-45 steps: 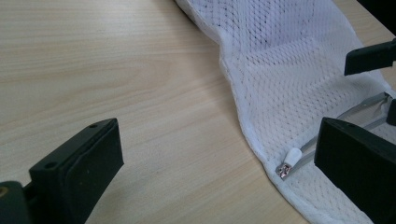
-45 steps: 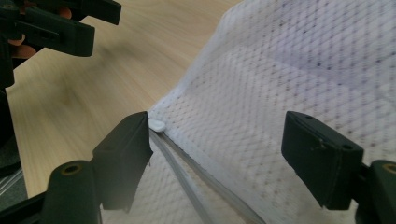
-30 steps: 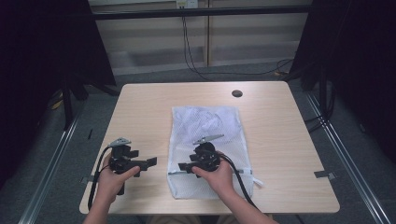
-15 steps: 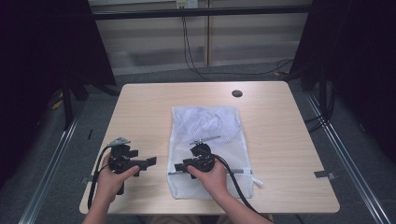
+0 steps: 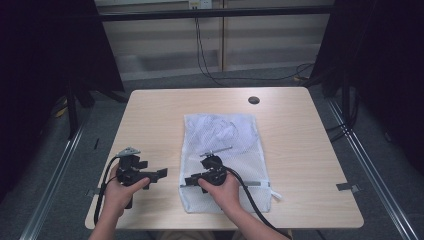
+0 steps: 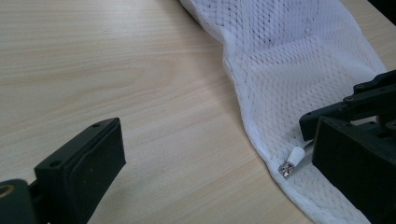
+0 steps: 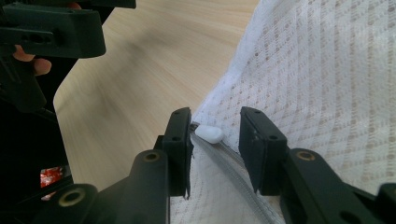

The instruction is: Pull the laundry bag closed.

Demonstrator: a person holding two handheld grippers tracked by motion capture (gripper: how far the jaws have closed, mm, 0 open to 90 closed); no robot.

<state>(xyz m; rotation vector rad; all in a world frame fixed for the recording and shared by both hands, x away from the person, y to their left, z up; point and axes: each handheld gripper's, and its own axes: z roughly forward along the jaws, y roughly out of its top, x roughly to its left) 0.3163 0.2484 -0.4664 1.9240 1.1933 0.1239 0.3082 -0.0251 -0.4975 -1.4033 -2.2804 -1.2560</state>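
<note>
Right gripper [image 5: 192, 180] has slid a little left along the near end of the mesh bag [image 5: 227, 145] since the earlier frames, jaws just been closing; left gripper [image 5: 159, 173] hasn't budged. In the right gripper view the jaws stand narrow around the white zipper pull [image 7: 208, 134], pull between the pads, gap on the right side, pads not pressing it yet. Pull sits at the bag's near-left corner, at the end of the grey zipper [image 7: 233, 175] that runs along the near edge. One mesh bag, white, flat on the table [image 5: 150, 120], centre to near, long side running near to far. Some pale crumpled cloth shows through the mesh at the far end [image 5: 220, 131]; can't tell what or how many pieces. Left gripper is just left of the bag's near-left corner, over bare wood, jaws wide apart, nothing in them. Two grippers, one per hand, each with a trailing black cable. Bare tabletop on the left, on the right and at the far end. One dark round hole [image 5: 253, 100] near the far edge, well apart from the bag. Near bag edge lies close to the near table edge.
</note>
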